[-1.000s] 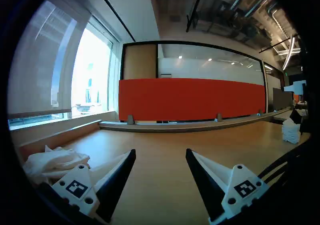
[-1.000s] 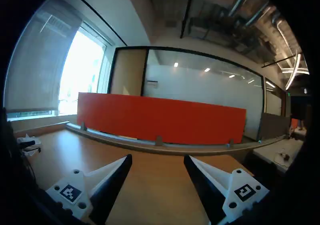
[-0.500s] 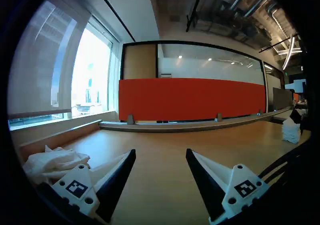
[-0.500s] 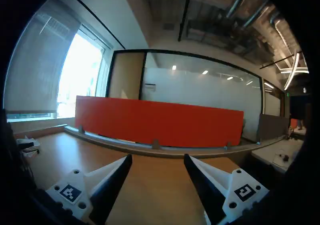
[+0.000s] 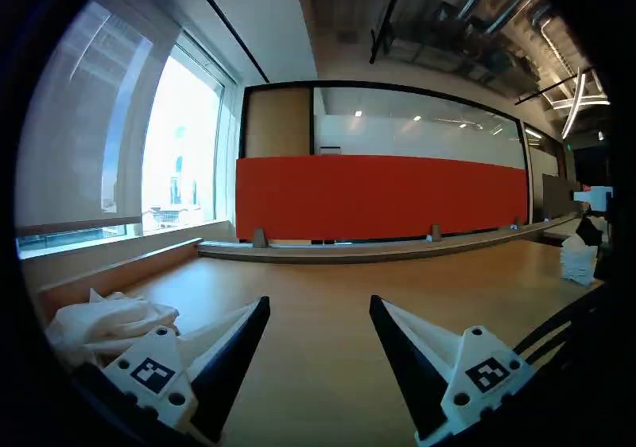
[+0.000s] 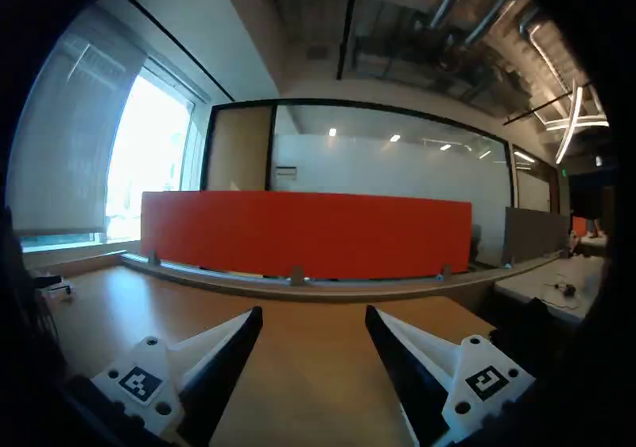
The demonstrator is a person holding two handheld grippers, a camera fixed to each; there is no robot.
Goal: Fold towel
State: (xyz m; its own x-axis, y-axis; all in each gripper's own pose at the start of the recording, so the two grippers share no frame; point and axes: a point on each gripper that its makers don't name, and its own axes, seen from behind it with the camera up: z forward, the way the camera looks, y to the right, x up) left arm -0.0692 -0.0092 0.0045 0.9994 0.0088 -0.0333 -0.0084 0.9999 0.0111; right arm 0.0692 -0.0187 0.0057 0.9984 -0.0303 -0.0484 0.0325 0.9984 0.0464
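I find both views daylit. The tall glazed window (image 5: 181,169) blows out white; the pale wooden tabletop (image 5: 318,276) carries soft sheen. My left gripper (image 5: 319,299) reads crisp. Lines bow toward the edges. The exposed dark ceiling (image 6: 397,33) is dim, its thin white strip light (image 6: 569,121) glaring.

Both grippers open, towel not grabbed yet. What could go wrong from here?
1. The towel lies bunched, no clear edge showing; the left gripper may pinch several layers at once.
2. It sits low left in the left gripper view, partly behind that gripper; the right gripper faces bare table, so a two-handed grab may need a wide reach.
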